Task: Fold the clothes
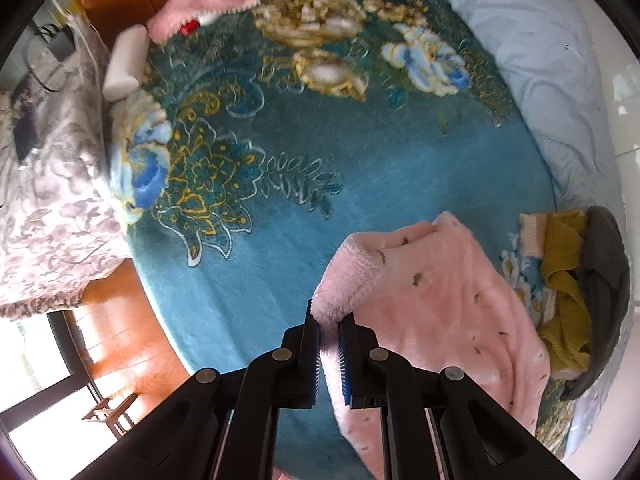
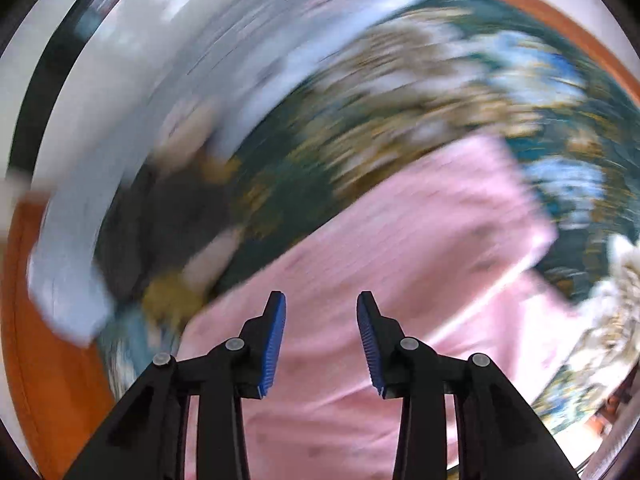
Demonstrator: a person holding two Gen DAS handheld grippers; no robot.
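Note:
A fluffy pink garment point(image 1: 432, 300) with small dark specks lies on a teal floral blanket point(image 1: 304, 208). My left gripper point(image 1: 329, 322) is shut on the pink garment's thick folded edge, which sits pinched between its blue pads. In the right wrist view, which is heavily motion-blurred, the pink garment point(image 2: 400, 264) spreads under my right gripper point(image 2: 322, 304), which is open and empty just above the cloth.
A mustard garment point(image 1: 564, 280) and a dark grey one point(image 1: 604, 280) are heaped at the right. A light blue flowered quilt point(image 1: 540, 60) lies at the far right, a grey floral quilt point(image 1: 56, 200) at the left. Another pink cloth point(image 1: 200, 4) lies far back. Orange wood floor point(image 1: 132, 344) borders the bed.

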